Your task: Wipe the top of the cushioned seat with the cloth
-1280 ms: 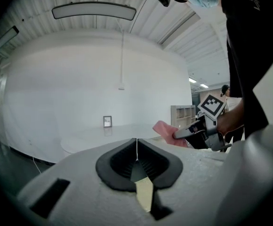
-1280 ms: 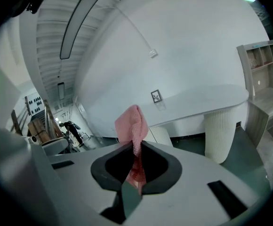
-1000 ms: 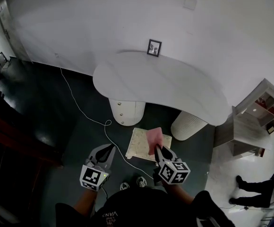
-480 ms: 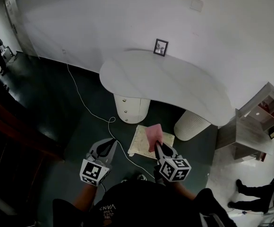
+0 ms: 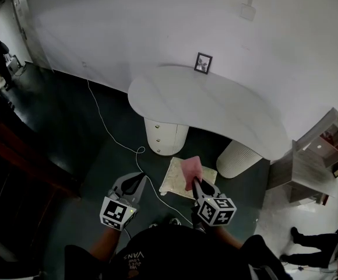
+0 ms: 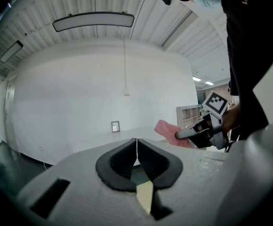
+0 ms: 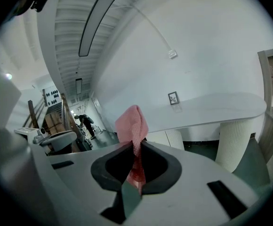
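A pink cloth [image 5: 191, 170] hangs pinched in my right gripper [image 5: 196, 183], above the square cream cushioned seat [image 5: 176, 179] on the dark floor. In the right gripper view the pink cloth [image 7: 132, 133] stands up between the shut jaws of the right gripper [image 7: 135, 147]. My left gripper [image 5: 136, 181] is held left of the seat, over the floor, its jaws together and holding nothing. The left gripper view shows the left gripper [image 6: 136, 141] shut, with the cloth [image 6: 170, 132] and the right gripper to its right.
A white curved table [image 5: 210, 109] on two round pedestals stands just beyond the seat, a small framed picture [image 5: 203, 63] at its back edge. A white cable [image 5: 122, 149] snakes over the floor. A shelf unit [image 5: 317, 162] stands at right. People stand far left and lower right.
The head view has drifted, so the table and seat sit slightly further right and lower. Both grippers keep their places over the seat and floor; the cloth stays pinched.
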